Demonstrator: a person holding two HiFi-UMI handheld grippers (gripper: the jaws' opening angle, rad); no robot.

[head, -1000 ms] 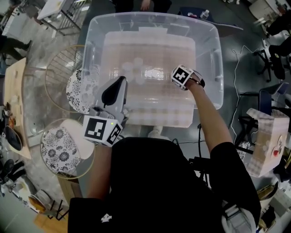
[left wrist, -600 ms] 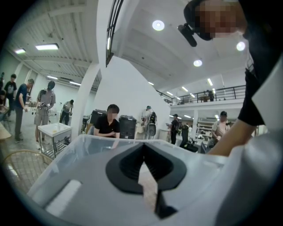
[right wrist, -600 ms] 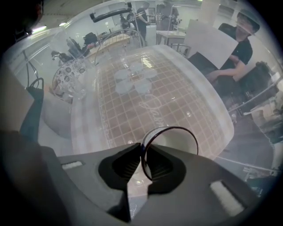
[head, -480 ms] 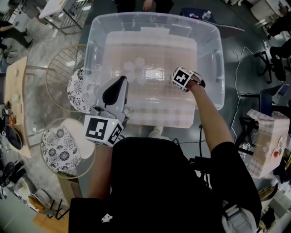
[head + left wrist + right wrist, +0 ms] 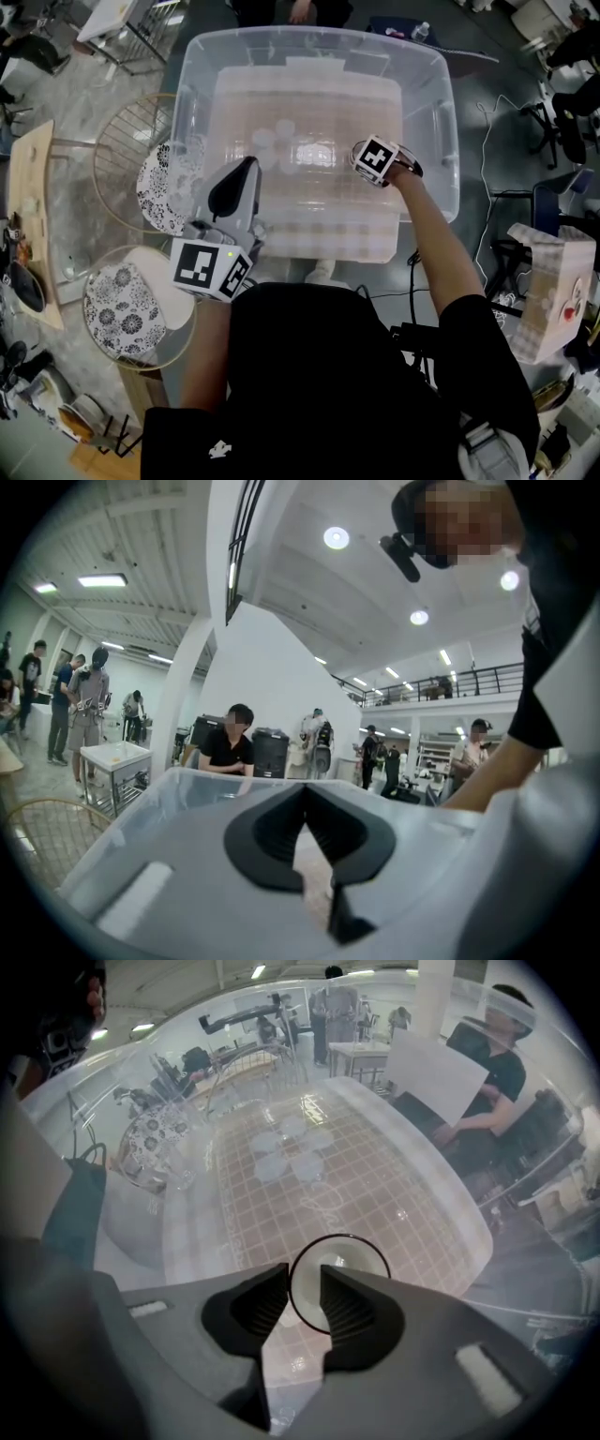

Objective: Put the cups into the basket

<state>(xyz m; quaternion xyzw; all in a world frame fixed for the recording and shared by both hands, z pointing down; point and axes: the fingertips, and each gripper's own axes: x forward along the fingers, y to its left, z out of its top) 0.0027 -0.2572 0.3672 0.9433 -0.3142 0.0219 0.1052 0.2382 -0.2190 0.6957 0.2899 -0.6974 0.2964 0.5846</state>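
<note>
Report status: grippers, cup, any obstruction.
Left gripper shut, empty, at the clear bin's near edge. Right gripper points down inside it, jaws just opened, dark-rimmed cup's wall between them. Cup upright; nothing in the way.

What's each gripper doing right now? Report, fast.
Left gripper: closed, empty.
Right gripper: open; jaws have just been opening, with the cup rim between them, not gripped.

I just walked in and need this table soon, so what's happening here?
A person is loading cups into the clear bin with two handheld grippers. The right gripper points down inside it, its jaws just opening off a dark-rimmed cup whose wall sits between them. The left gripper, shut and empty, hangs over the bin's near side.
</note>
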